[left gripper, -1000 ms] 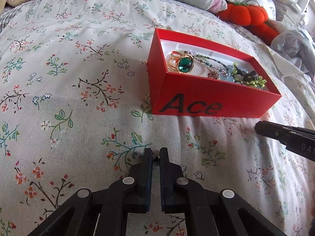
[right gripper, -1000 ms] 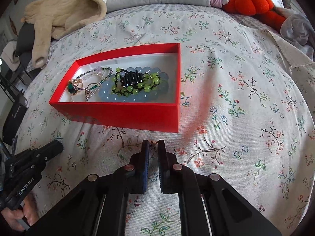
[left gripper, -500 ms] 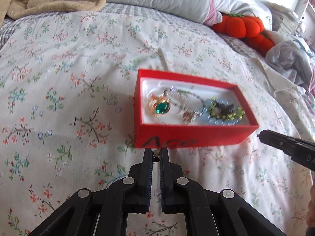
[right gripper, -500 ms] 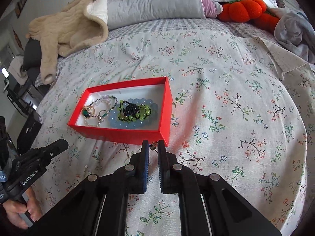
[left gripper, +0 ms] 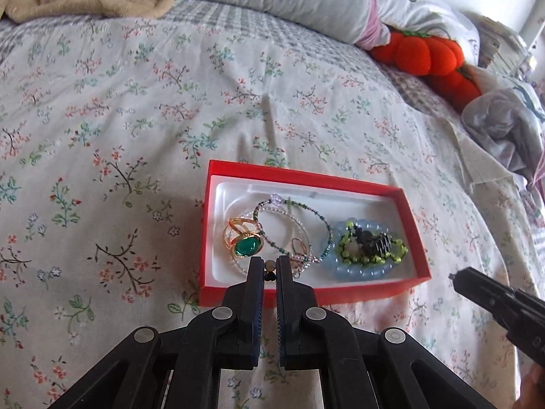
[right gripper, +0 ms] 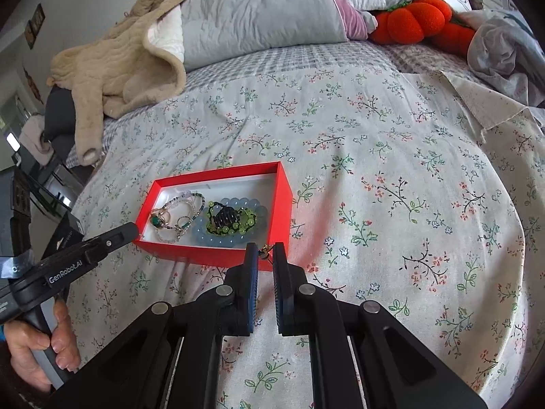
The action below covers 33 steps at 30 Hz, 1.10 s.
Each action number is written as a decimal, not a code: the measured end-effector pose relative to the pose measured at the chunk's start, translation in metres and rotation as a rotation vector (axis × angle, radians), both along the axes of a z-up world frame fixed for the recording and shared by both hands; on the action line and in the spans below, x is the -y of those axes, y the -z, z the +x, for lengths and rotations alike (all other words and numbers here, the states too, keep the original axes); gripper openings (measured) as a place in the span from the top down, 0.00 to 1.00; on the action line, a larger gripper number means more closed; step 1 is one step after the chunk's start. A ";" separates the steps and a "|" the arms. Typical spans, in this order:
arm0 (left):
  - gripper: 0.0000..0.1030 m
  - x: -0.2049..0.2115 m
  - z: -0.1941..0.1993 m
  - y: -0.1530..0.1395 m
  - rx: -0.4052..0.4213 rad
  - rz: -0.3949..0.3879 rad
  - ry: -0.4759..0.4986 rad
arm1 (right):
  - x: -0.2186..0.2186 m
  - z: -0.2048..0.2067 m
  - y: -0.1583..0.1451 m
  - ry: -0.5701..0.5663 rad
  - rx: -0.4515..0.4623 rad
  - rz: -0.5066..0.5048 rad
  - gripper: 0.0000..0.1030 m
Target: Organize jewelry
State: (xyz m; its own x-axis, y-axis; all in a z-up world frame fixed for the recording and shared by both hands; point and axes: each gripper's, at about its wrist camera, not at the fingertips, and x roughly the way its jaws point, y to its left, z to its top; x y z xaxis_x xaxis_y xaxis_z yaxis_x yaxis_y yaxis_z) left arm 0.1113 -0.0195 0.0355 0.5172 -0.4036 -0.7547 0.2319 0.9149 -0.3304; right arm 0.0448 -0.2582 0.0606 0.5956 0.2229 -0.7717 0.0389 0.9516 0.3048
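Left gripper (left gripper: pixel 267 274): matte black plastic, two flat parallel fingers with blue ribbed pads on inner faces, scissor-style linkage arms behind, round silver rivets at pivots. Right gripper (right gripper: pixel 261 255): same build. Left unit's side carries white "GenRobot.AI" lettering (seen from right wrist view), grey handle below. Hand (right gripper: pixel 32 347) bare, blue sleeve edge at wrist.

Right gripper (right gripper: pixel 261 250) over flowered bed (right gripper: pixel 391 177), jaws pinched on a small earring (right gripper: pixel 265 251). Red box (right gripper: pixel 218 218) of bracelets just ahead. Left gripper (right gripper: pixel 127 230) at box's left corner.
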 end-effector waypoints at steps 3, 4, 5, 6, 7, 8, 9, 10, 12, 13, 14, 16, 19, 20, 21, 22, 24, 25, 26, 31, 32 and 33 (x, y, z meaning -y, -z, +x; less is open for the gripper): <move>0.99 0.003 0.005 0.004 -0.021 -0.004 -0.018 | 0.003 -0.001 -0.001 0.005 0.003 -0.001 0.92; 0.99 0.004 0.006 0.005 -0.027 -0.006 -0.018 | 0.004 -0.001 -0.001 0.006 0.003 0.001 0.92; 0.99 0.005 0.007 0.006 -0.032 -0.006 -0.017 | 0.005 -0.001 -0.002 0.008 0.004 0.002 0.92; 0.98 0.007 0.007 0.007 -0.036 -0.001 -0.015 | 0.006 -0.002 -0.002 0.010 0.005 0.002 0.92; 0.98 0.008 0.007 0.007 -0.038 0.007 -0.016 | 0.006 -0.002 -0.002 0.011 0.005 0.003 0.92; 0.98 0.009 0.007 0.007 -0.038 0.016 -0.016 | 0.007 -0.002 -0.002 0.011 0.004 0.004 0.92; 0.97 0.010 0.007 0.007 -0.038 0.023 -0.014 | 0.007 -0.001 -0.002 0.010 0.003 0.004 0.92; 0.96 0.010 0.005 0.006 -0.037 0.026 -0.014 | 0.007 -0.001 -0.002 0.009 0.001 0.002 0.92; 0.81 0.006 0.003 0.003 -0.029 0.020 -0.021 | 0.007 0.001 -0.001 0.007 -0.002 0.000 0.92; 0.77 0.004 0.001 0.002 -0.022 0.017 -0.025 | 0.007 0.002 -0.001 0.007 -0.004 0.000 0.92; 0.75 0.003 0.000 0.001 -0.016 0.015 -0.029 | 0.008 0.004 0.000 0.008 -0.006 0.001 0.92; 0.75 -0.001 -0.004 -0.002 -0.009 0.015 -0.032 | 0.008 0.008 0.000 0.007 -0.008 0.006 0.92; 0.74 -0.007 -0.010 -0.003 -0.007 0.023 -0.035 | 0.006 0.018 -0.001 0.001 -0.009 0.009 0.92; 0.72 -0.009 -0.014 -0.003 -0.004 0.027 -0.036 | 0.005 0.021 -0.001 0.001 -0.010 0.013 0.92; 0.68 -0.012 -0.017 -0.003 -0.001 0.030 -0.038 | 0.004 0.025 -0.001 0.000 -0.014 0.020 0.92; 0.66 -0.014 -0.020 -0.003 0.001 0.034 -0.040 | 0.004 0.029 0.000 0.002 -0.017 0.029 0.92; 0.64 -0.019 -0.024 -0.001 -0.002 0.041 -0.046 | 0.003 0.037 0.002 0.010 -0.023 0.040 0.92; 0.63 -0.021 -0.025 0.000 -0.006 0.046 -0.049 | 0.002 0.041 0.003 0.015 -0.028 0.046 0.92; 0.63 -0.023 -0.026 0.001 -0.011 0.049 -0.051 | 0.002 0.045 0.004 0.021 -0.032 0.052 0.92; 0.58 -0.032 -0.031 0.006 -0.029 0.079 -0.055 | -0.006 0.060 0.010 0.038 -0.053 0.059 0.91; 0.58 -0.033 -0.032 0.006 -0.034 0.088 -0.053 | -0.007 0.062 0.011 0.040 -0.053 0.059 0.91; 0.58 -0.034 -0.032 0.007 -0.038 0.095 -0.050 | -0.008 0.065 0.012 0.041 -0.056 0.060 0.90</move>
State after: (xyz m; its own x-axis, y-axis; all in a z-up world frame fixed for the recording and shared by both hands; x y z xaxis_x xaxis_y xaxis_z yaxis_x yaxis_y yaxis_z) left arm 0.0792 0.0146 0.0280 0.5050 -0.3039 -0.8078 0.1741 0.9526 -0.2495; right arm 0.1095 -0.2504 0.0489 0.5619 0.2457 -0.7899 0.0961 0.9290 0.3573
